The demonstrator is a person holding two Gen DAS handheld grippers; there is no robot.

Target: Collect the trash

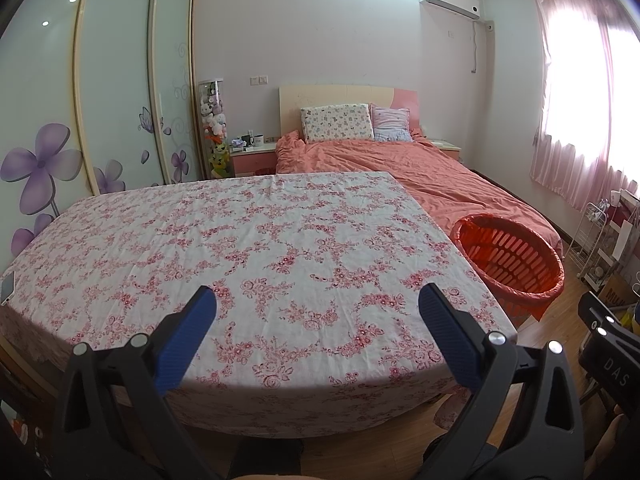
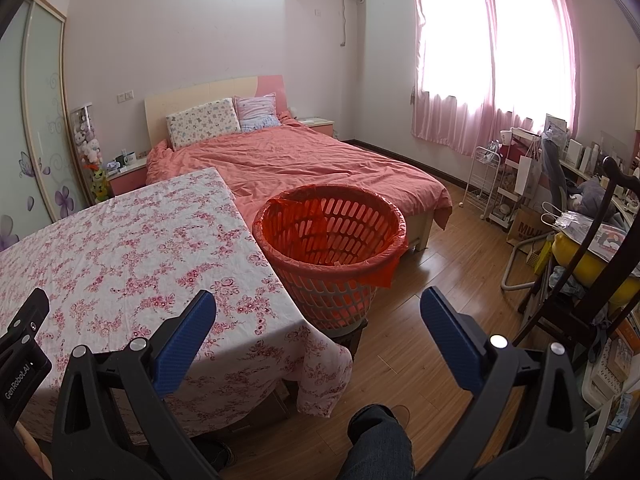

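Grippers left [image 1: 318, 300] and right [image 2: 318, 304] gape wide, holding nothing

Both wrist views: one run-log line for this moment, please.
left gripper: open, empty | right gripper: open, empty | basket: beside table

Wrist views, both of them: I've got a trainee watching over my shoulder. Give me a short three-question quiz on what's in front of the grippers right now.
1. True or false: the left gripper has its jaws shut on a piece of trash.
2. Multiple choice: the red basket stands A) on the floral tablecloth, B) beside the table's corner, in front of the bed, C) under the window.
3. Short answer: what lines the basket?

Key
1. False. Both the left gripper and the right gripper are open and hold nothing.
2. B.
3. A red plastic bag, folded over the rim.
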